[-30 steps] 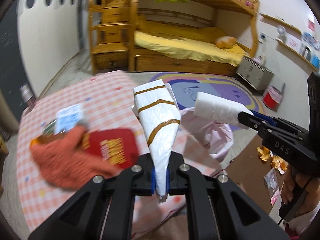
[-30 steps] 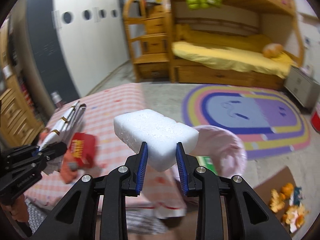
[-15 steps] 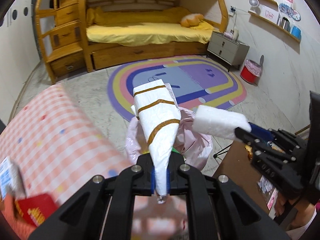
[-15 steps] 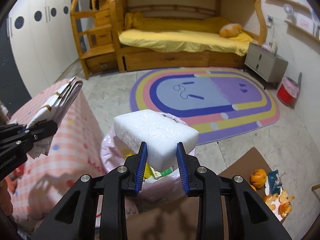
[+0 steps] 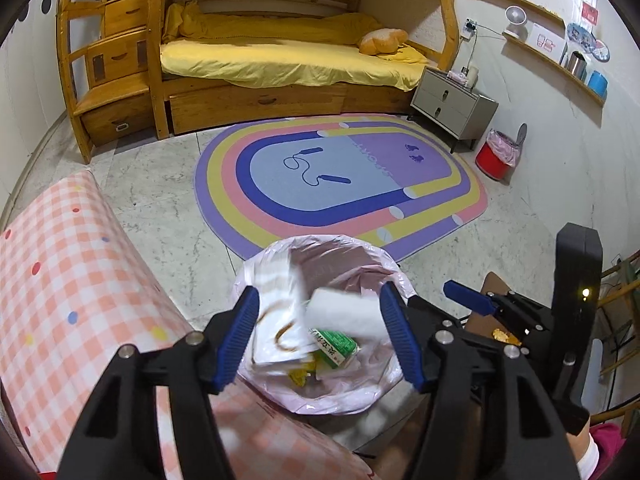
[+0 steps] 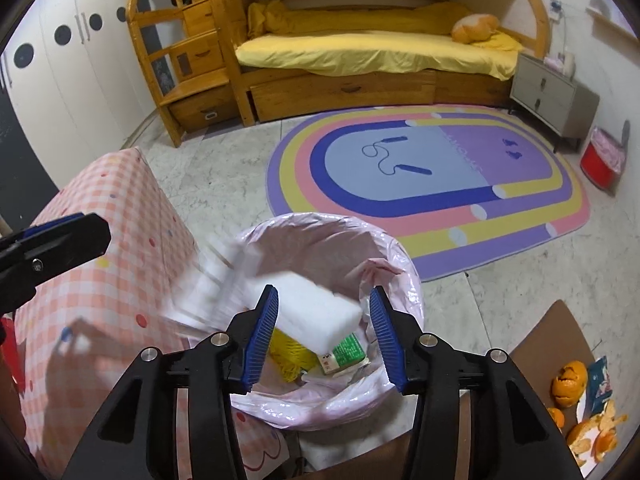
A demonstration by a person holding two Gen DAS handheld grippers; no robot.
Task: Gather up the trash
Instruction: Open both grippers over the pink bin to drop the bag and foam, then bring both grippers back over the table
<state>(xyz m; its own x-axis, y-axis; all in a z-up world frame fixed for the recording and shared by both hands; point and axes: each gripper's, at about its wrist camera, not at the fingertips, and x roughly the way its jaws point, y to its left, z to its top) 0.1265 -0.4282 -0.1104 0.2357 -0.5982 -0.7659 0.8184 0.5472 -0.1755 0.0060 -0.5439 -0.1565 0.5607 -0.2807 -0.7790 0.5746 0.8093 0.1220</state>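
Bin bag (image 5: 360, 400) holding foam block (image 6: 316, 312), paper wrapper (image 5: 276, 320), green carton (image 5: 334, 346), both jaws spread.

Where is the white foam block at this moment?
In the right wrist view, the white foam block is inside the pink-lined trash bin, between the open right hand-held gripper, above the green carton.

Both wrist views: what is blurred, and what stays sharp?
Left wrist: the white paper wrapper and foam block over the bin bag are motion-smeared; rug crisp. Right wrist: the same two smeared, orange peels sharp.
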